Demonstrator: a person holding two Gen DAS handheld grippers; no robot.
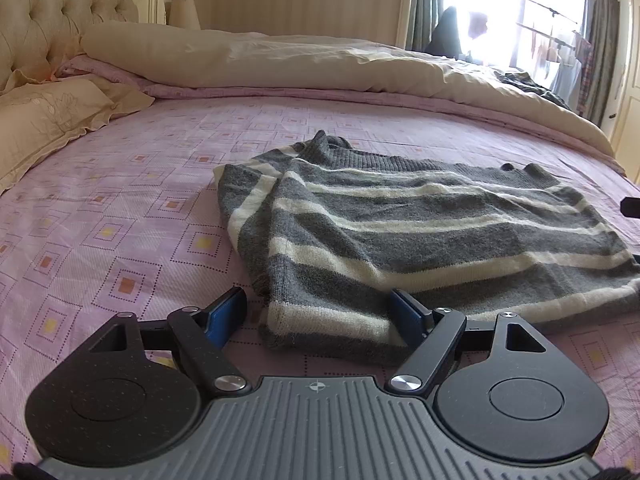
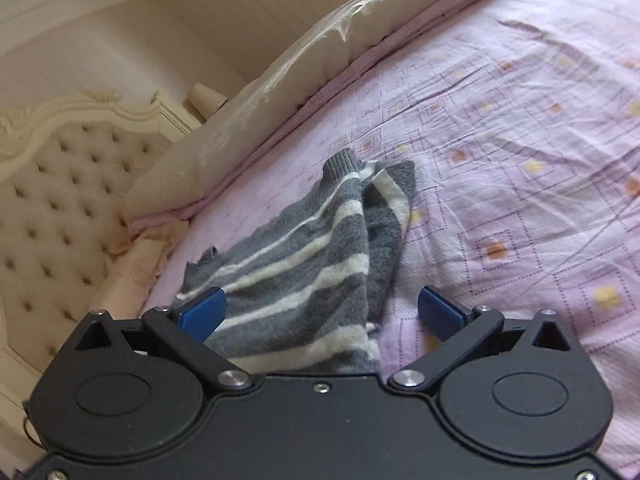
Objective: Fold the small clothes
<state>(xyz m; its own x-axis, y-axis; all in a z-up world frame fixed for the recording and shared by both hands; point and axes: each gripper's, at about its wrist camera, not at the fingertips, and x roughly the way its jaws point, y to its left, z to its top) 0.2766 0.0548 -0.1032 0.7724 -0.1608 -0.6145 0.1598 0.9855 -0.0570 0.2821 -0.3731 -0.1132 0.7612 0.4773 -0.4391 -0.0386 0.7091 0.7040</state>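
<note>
A grey sweater with white stripes (image 1: 400, 236) lies partly folded on the pink patterned bed sheet (image 1: 120, 208). My left gripper (image 1: 320, 312) is open, its blue-padded jaws spread on either side of the sweater's near corner. In the right wrist view the sweater (image 2: 308, 272) lies bunched on the sheet (image 2: 520, 200). My right gripper (image 2: 320, 314) is open, with the sweater's near edge between its blue pads. A black piece at the right edge of the left wrist view may be the right gripper.
A cream folded duvet (image 1: 280, 60) lies across the far side of the bed. A tufted cream headboard (image 2: 60, 208) and a pillow (image 1: 48, 120) are at the head end. Dark clothes (image 1: 528, 84) lie near the bright window.
</note>
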